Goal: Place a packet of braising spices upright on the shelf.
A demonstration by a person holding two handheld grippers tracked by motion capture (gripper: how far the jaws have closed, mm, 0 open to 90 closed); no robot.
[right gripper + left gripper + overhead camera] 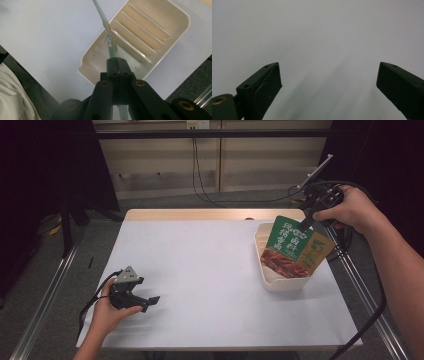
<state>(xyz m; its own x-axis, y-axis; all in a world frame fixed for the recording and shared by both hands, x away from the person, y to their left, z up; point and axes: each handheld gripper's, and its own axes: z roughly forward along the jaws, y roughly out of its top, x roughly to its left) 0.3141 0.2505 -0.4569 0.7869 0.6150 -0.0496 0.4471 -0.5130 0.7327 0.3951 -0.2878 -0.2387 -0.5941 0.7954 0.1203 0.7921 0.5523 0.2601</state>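
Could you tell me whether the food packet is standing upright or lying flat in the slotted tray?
Upright: the food packet stands on edge in the slotted tray, its top corner pinched by the right gripper.

Green packet (289, 245): large white Chinese characters, too blurred to read; nothing else legible.

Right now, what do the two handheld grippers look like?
Both are black. The left gripper carries a grey three-cornered plate on top and trails a black cable; its jaws are blocky, with screw holes. The right gripper also has a grey plate, a black cable and brass-coloured pivot pins.
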